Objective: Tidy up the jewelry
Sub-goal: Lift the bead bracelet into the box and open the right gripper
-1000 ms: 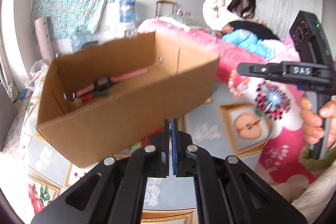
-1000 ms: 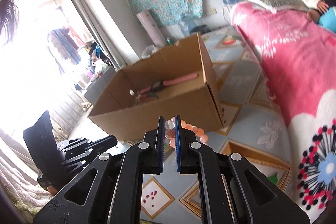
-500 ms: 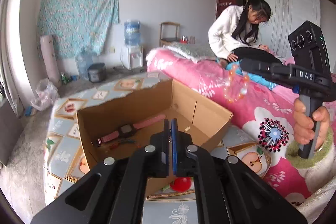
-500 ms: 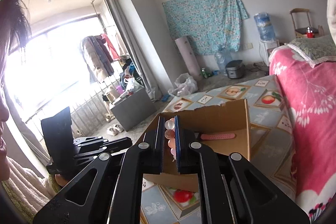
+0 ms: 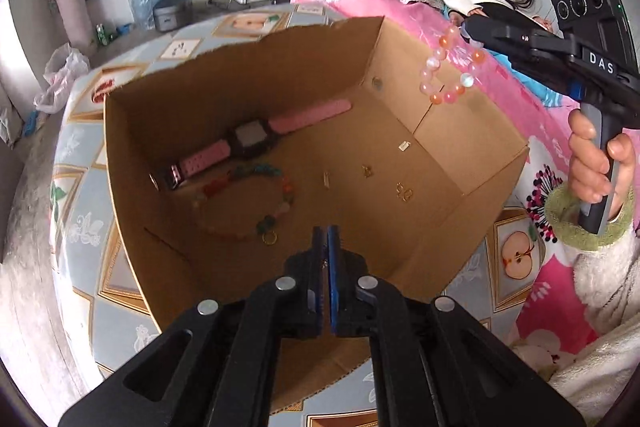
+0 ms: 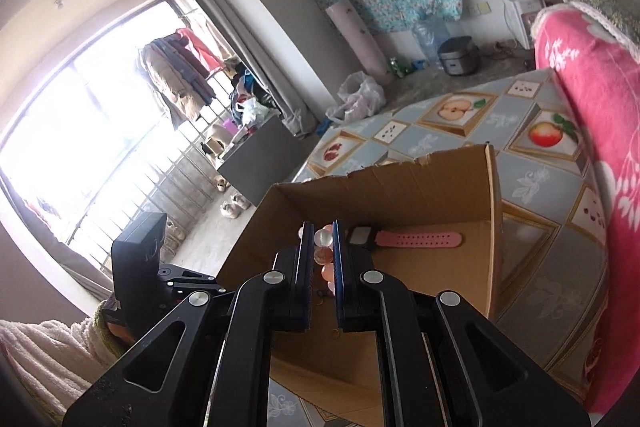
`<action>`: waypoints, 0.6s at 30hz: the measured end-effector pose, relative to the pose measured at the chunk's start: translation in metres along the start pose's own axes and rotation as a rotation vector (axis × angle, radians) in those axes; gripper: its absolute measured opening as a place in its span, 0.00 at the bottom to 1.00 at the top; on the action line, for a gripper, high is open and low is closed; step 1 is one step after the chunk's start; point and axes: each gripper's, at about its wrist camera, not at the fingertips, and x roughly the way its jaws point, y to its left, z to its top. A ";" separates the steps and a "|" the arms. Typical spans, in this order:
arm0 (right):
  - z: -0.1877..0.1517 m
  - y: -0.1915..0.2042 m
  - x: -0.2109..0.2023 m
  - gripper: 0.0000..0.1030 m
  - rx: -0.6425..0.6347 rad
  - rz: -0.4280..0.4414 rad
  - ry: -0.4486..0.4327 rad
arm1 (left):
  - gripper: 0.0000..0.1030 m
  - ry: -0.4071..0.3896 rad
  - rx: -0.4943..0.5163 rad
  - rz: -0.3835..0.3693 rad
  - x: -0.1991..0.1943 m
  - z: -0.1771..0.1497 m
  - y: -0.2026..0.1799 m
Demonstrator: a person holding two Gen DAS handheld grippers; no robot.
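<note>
The right gripper (image 6: 323, 243) pinches a bead bracelet (image 5: 448, 71) between its two pads. The bracelet is a ring of round beads, some pink, some orange, some clear like glass. It hangs down from the gripper tips, up in the air over the far right corner of the box (image 5: 472, 147). It does not touch the box.

The box is brown cardboard and open on top. It sits on a table (image 5: 76, 163) with fruit pictures, beside a pink blanket (image 5: 536, 155). Inside, a pink watch (image 5: 248, 143) lies by the back wall. A long necklace (image 5: 248, 203) of mixed colours lies in a loop on the floor of the box, near some tiny gold bits (image 5: 404, 191).

The left gripper (image 5: 325, 239) is pressed together with nothing in it.
</note>
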 end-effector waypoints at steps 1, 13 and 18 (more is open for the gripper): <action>0.000 -0.002 0.001 0.07 0.005 -0.007 0.008 | 0.02 0.011 -0.010 -0.004 0.002 0.000 0.002; 0.009 -0.002 -0.007 0.07 0.045 -0.044 0.037 | 0.13 0.002 -0.025 0.011 0.001 0.000 0.010; 0.013 0.005 0.005 0.07 0.024 -0.095 0.092 | 0.14 -0.097 -0.006 0.031 -0.016 -0.003 0.005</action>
